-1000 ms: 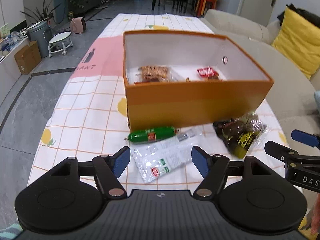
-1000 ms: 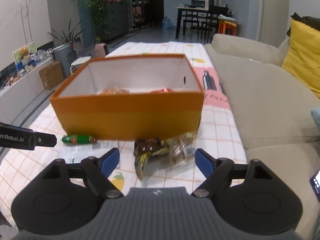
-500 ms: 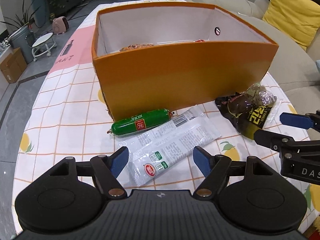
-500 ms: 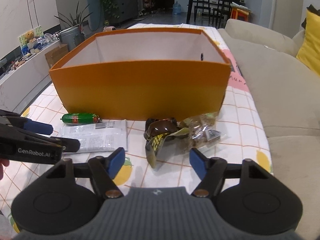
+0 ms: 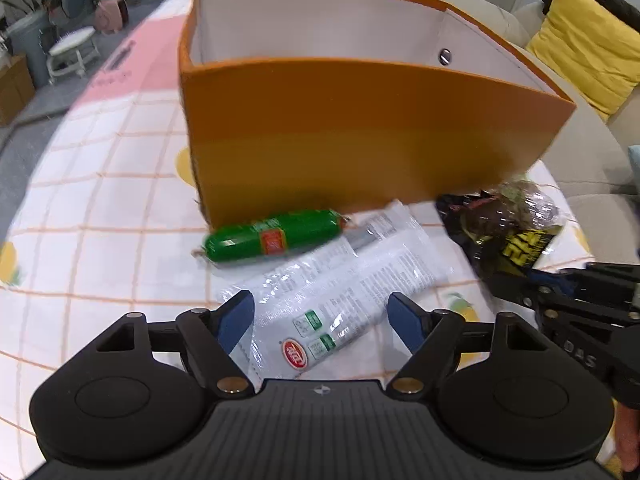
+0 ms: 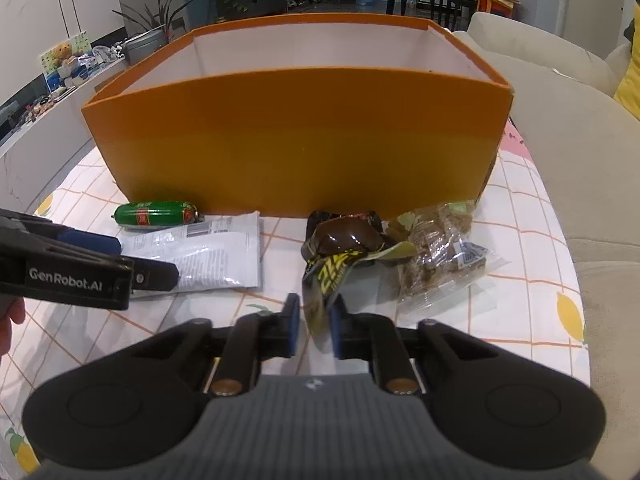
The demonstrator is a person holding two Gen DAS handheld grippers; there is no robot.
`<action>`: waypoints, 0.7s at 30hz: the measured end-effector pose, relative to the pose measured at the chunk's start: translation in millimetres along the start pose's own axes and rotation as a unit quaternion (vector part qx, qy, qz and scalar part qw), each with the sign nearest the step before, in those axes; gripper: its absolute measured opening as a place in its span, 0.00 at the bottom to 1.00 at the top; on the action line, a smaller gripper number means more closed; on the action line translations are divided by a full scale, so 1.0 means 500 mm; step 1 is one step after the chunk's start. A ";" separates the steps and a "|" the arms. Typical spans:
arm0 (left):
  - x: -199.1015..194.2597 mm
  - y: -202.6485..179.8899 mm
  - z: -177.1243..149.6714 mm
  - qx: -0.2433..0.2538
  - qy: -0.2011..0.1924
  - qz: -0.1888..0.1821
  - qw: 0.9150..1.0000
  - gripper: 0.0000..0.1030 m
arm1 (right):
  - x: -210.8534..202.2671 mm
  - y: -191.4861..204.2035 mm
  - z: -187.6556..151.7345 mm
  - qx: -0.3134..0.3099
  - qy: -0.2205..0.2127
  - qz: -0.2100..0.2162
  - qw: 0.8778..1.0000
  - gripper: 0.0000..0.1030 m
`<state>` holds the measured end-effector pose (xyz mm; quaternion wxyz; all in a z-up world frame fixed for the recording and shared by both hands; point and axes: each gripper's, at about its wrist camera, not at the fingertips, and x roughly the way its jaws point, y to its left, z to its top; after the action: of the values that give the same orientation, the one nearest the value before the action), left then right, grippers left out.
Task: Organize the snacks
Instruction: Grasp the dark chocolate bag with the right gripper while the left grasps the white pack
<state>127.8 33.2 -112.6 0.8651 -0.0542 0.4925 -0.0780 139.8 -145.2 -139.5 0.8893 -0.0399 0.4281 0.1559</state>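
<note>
The right hand-held gripper [image 6: 311, 330] pinches the dark wrapper [image 6: 340, 248] for boxing; the left hand-held gripper [image 5: 320, 316], spread wide, straddles the white packet [image 5: 340, 288] on the counter [image 5: 100, 208].

Two low, close wrist views angled down over a table, both facing the orange box [image 5: 360, 140].

left gripper [image 5: 321, 317]: fingers spread wide, tilted down | right gripper [image 6: 314, 326]: fingers nearly together, tilted down
</note>
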 end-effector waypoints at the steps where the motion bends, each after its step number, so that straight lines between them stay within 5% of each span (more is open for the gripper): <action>1: -0.002 -0.001 -0.002 -0.002 0.002 -0.006 1.000 0.85 | -0.001 0.000 -0.001 0.000 0.001 0.003 1.000 0.01; 12: -0.027 -0.044 -0.029 0.014 0.049 -0.069 0.996 0.81 | -0.035 0.012 -0.031 -0.010 0.030 0.025 0.999 0.00; 16: -0.034 -0.061 -0.029 0.031 0.045 -0.064 0.996 0.82 | -0.047 0.010 -0.042 -0.010 0.044 0.026 0.999 0.01; 19: -0.037 -0.076 -0.034 0.059 0.028 -0.028 0.997 0.83 | -0.054 0.009 -0.046 -0.014 0.047 0.016 0.999 0.08; 21: -0.036 -0.086 -0.035 0.077 0.020 -0.012 0.997 0.84 | -0.057 0.009 -0.046 -0.020 0.042 0.005 0.999 0.31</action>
<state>100.0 -6.2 -99.1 0.8556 0.0081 0.5018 -0.1272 104.8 -152.6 -131.7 0.8685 -0.0619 0.4626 0.1672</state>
